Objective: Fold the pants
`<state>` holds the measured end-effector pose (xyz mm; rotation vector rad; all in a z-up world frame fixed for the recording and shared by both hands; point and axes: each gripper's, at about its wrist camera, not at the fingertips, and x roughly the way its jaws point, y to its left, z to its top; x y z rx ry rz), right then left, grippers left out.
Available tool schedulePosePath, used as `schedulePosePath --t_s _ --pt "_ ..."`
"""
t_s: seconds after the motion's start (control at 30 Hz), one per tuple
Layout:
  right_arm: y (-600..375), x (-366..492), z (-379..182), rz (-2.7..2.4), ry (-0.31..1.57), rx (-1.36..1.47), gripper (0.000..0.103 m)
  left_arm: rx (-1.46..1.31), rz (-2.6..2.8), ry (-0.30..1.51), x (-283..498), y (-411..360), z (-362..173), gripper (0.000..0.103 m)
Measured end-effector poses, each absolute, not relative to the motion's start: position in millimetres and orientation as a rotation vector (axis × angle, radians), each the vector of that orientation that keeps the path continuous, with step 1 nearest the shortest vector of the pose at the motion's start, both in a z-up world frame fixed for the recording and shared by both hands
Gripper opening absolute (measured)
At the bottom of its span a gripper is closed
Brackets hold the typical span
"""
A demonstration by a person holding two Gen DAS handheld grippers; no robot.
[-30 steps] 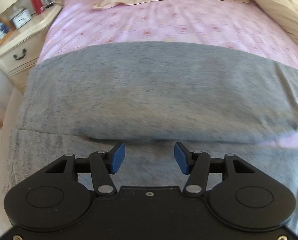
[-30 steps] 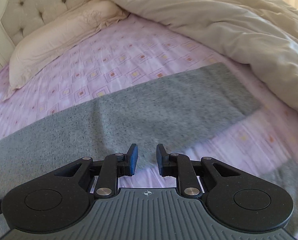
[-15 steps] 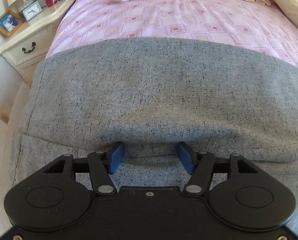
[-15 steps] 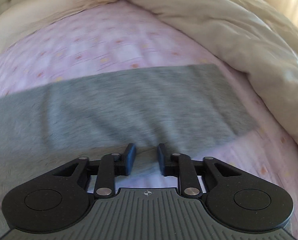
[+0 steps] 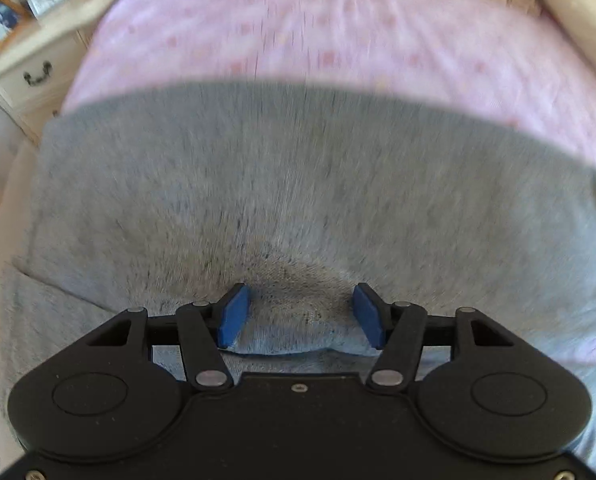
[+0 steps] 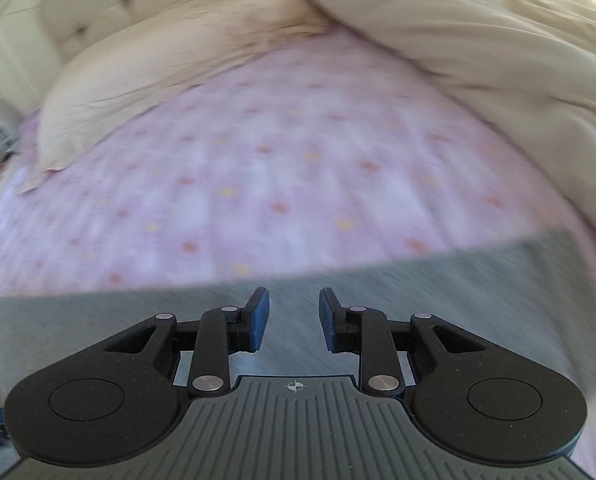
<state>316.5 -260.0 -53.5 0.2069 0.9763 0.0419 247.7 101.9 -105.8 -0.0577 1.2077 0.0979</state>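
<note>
Grey pants [image 5: 298, 184] lie folded lengthwise across the pink patterned sheet [image 5: 337, 40]. My left gripper [image 5: 301, 316] points steeply down at their near folded edge. Its blue pads [image 5: 234, 316] stand wide apart, and a raised hump of grey cloth sits between them without being pinched. In the right wrist view the pants [image 6: 457, 280] run as a grey band under my right gripper [image 6: 294, 316]. Its jaws are opening, and nothing sits between them but the cloth lying flat below. Both views are blurred by motion.
A cream nightstand [image 5: 26, 64] with a picture frame [image 5: 0, 22] stands left of the bed. A pillow [image 6: 158, 76] and a tufted headboard [image 6: 98, 0] lie at the far end. A bulky cream duvet [image 6: 477, 40] is heaped along the right side.
My left gripper moved forward over the fold, so the cloth edge now humps up between its pads. My right gripper swept over the pants, and its jaws spread wider.
</note>
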Motion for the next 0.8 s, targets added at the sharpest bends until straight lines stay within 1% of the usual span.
schedulePosePath --t_s 0.07,0.13,0.23,0.4,0.5,0.6,0.63,0.8 --pt "-248 334 -58 0.123 0.971 0.139 0.027 0.005 0.071 1.182 247 97 -109 0.066" --pt "-230 338 -59 0.189 0.962 -0.003 0.027 0.038 0.063 1.186 250 95 -110 0.066" --pt "-209 341 -68 0.299 0.956 -0.191 0.027 0.005 0.056 1.2 257 99 -110 0.066" --pt "-189 339 -84 0.397 0.952 -0.349 0.027 0.003 0.052 1.206 265 99 -111 0.067" --pt "-189 337 -87 0.43 0.929 -0.379 0.027 0.012 0.054 1.198 264 98 -114 0.068" --pt "-196 335 -84 0.463 0.964 -0.322 0.028 0.017 0.059 1.192 261 96 -115 0.068" --pt "-198 335 -84 0.481 0.98 -0.317 0.03 0.018 0.062 1.192 256 93 -113 0.068" --pt "-193 334 -85 0.507 0.993 -0.362 0.032 0.013 0.085 1.187 256 90 -112 0.068"
